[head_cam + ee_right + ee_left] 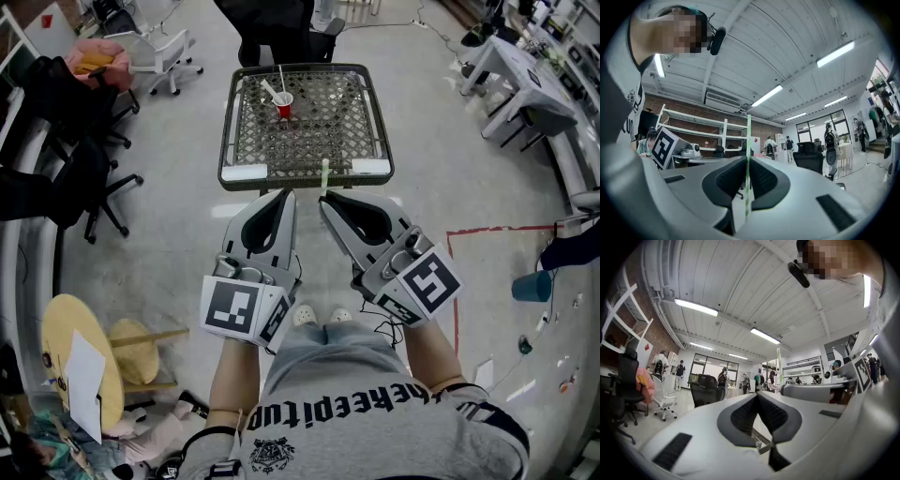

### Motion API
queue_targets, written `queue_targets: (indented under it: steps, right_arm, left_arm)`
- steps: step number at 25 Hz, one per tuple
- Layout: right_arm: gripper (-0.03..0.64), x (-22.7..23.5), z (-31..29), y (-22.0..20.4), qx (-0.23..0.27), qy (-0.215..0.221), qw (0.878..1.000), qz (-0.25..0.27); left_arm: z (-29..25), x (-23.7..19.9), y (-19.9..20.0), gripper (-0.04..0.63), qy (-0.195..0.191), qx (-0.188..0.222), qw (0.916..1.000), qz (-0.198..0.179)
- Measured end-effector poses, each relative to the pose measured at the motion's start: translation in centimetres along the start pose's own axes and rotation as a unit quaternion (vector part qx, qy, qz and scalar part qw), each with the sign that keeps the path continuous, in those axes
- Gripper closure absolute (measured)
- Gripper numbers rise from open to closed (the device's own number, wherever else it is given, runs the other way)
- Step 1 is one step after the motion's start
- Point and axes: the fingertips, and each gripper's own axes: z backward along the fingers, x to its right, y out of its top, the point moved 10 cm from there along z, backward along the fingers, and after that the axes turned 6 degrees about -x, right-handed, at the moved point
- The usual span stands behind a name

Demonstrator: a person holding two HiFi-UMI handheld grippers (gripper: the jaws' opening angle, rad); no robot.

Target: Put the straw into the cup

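Early stage: straw (pixel 324 175) is picked up but not in the cup yet. R tool (pixel 324 197) is clamped on the straw, which stands upright just short of the table (pixel 373 112) near edge. Red cup (pixel 284 106) sits toward the far side, well apart from the straw, w/ white sticks (pixel 279 82) in it. L tool (pixel 287 194) is closed, empty. Left to do: carry fwd, drop into cup. R gripper view confirms the pinch on the straw (pixel 748 136). L gripper view shows jaws together w/ nothing between. Only head view shows cup + table.

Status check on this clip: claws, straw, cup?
Right claw shut on green straw. Left claw shut, empty. Red cup far off on mesh table, nothing between.
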Motion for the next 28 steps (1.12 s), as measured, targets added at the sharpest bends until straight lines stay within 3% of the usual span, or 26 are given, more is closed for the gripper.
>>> queue_targets:
  steps: [28]
  right_arm:
    - [0.571, -0.1, -3.1, -1.1, -0.005, -0.037, 0.999, -0.015]
  left_arm:
    - [-0.8, -3.9, -1.0, 0.568, -0.018, 0.003, 0.9998, 0.004]
